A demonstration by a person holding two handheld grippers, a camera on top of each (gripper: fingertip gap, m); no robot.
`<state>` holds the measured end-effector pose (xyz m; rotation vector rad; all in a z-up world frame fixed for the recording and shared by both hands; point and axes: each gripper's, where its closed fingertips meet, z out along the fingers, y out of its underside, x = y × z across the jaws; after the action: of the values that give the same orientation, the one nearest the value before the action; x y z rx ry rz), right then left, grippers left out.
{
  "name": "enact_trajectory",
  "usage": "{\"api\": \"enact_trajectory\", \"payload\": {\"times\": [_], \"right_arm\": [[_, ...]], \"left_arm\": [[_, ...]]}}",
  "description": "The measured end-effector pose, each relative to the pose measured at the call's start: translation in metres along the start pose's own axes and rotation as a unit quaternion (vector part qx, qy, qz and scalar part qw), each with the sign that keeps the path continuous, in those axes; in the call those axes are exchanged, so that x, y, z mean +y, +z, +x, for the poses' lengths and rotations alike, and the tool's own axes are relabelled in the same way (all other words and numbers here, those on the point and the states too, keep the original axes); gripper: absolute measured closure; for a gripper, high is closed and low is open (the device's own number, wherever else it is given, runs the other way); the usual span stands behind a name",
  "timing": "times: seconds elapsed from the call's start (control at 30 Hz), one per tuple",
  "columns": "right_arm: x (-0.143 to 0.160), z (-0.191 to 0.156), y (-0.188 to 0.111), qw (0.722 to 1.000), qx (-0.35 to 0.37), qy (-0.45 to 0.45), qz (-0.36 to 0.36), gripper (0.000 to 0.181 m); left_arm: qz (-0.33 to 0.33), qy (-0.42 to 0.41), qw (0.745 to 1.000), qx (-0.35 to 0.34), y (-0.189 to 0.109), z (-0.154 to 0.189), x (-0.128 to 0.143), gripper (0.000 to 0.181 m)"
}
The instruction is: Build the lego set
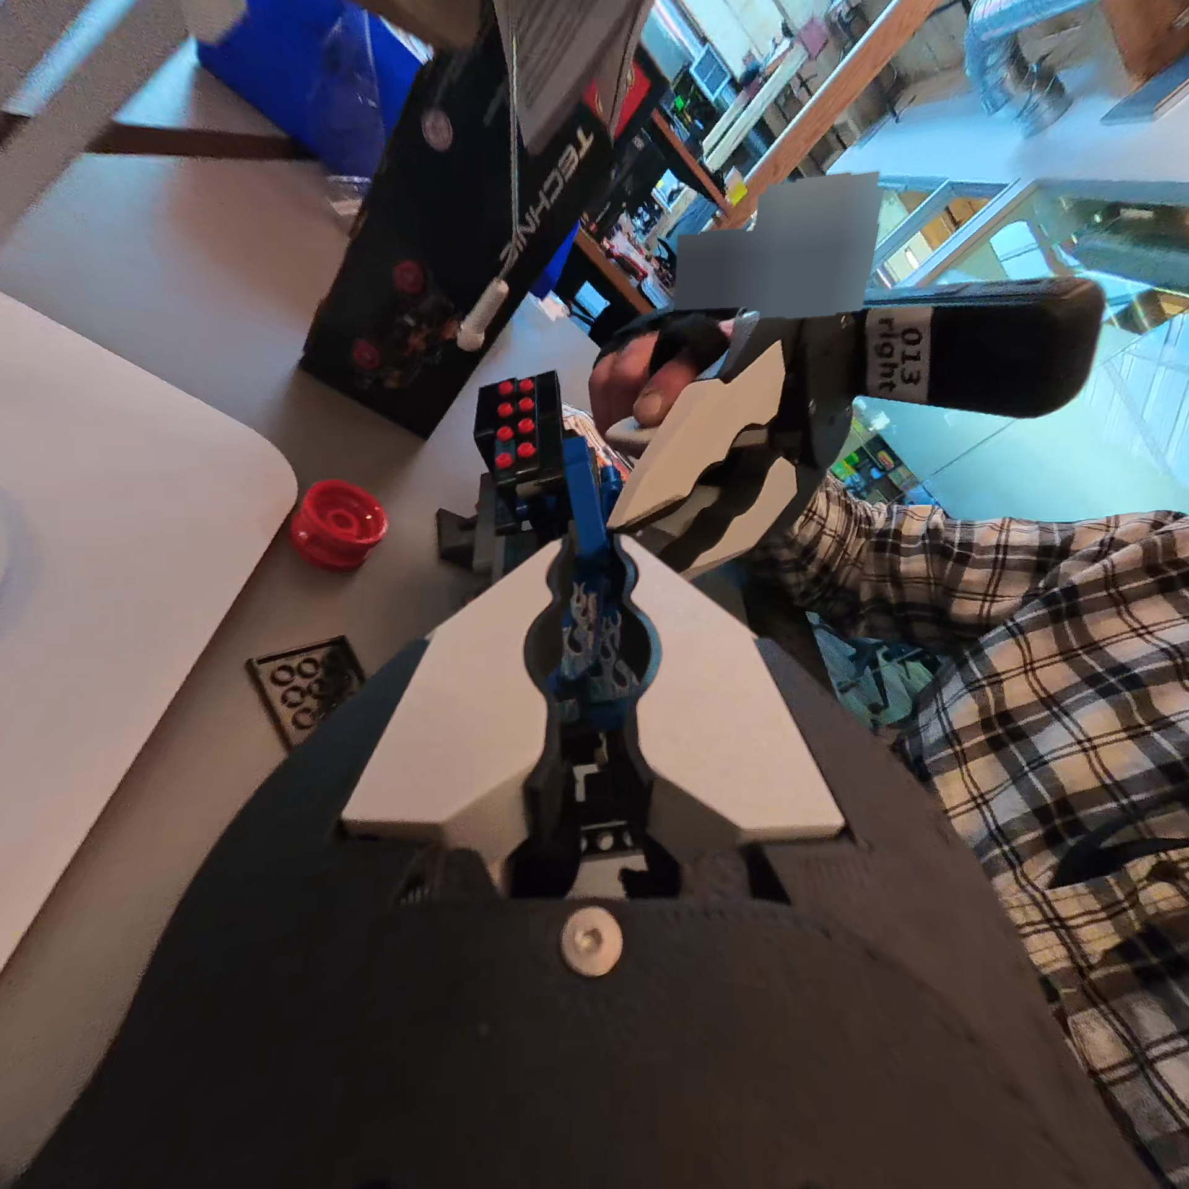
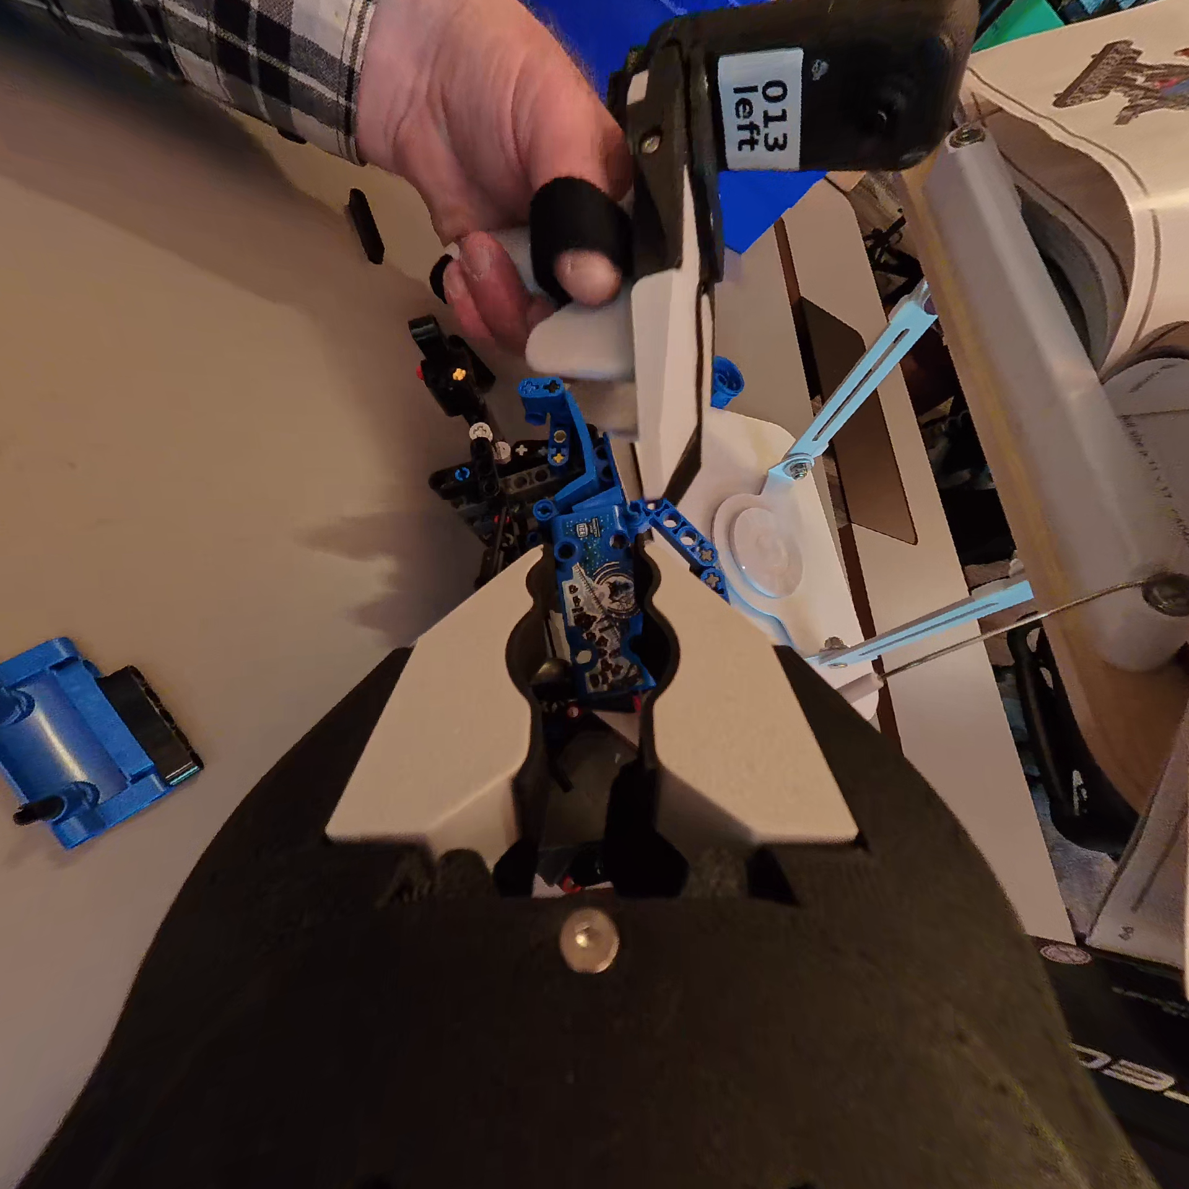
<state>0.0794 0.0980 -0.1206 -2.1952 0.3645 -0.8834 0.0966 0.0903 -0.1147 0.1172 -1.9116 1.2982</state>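
Observation:
I hold a blue-and-black Lego model between both grippers above the table. In the left wrist view my left gripper point(image 1: 589, 545) is shut on the model's blue panel with flame decals point(image 1: 592, 634). A black block with red studs point(image 1: 520, 430) stands at the model's far end. My right gripper point(image 1: 653, 537) comes in from the right, its tips against the model. In the right wrist view my right gripper point(image 2: 595, 558) is shut on a blue stickered panel point(image 2: 598, 617) of the model. The left gripper point(image 2: 611, 418) reaches down onto the model from above.
A red wheel hub point(image 1: 339, 524) and a black plate point(image 1: 305, 685) lie on the table to the left. The black set box point(image 1: 463, 257) stands behind. A blue-and-black subassembly point(image 2: 83, 740) lies at left, small black parts point(image 2: 450, 373) beyond, and a white stand point(image 2: 804, 515) at right.

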Motion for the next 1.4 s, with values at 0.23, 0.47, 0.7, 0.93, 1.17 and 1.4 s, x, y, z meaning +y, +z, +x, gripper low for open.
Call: {"api": "enact_trajectory", "payload": {"times": [0.23, 0.47, 0.7, 0.93, 1.17, 1.4], "right_arm": [[0.007, -0.002, 0.006, 0.999, 0.007, -0.02, -0.044, 0.149], [0.008, 0.004, 0.006, 0.998, 0.032, -0.027, -0.046, 0.157], [0.005, 0.007, 0.005, 0.999, 0.023, 0.023, -0.005, 0.157], [0.005, 0.009, 0.003, 0.998, 0.018, 0.053, 0.014, 0.157], [0.007, 0.009, 0.005, 0.995, 0.012, 0.097, 0.007, 0.157], [0.002, 0.003, 0.001, 0.992, 0.008, 0.121, 0.018, 0.157]], "left_arm": [[-0.006, 0.002, 1.0, 0.003, 0.007, 0.002, 0.0, 0.174], [0.008, 0.006, 1.0, -0.011, 0.006, -0.002, -0.004, 0.174], [0.02, -0.008, 1.0, -0.009, 0.005, -0.008, -0.006, 0.174], [0.023, -0.01, 1.0, -0.014, 0.006, -0.009, -0.006, 0.174], [0.017, -0.001, 0.999, -0.034, 0.006, -0.012, -0.005, 0.173], [0.007, -0.004, 0.999, -0.032, 0.007, -0.004, -0.001, 0.173]]}}
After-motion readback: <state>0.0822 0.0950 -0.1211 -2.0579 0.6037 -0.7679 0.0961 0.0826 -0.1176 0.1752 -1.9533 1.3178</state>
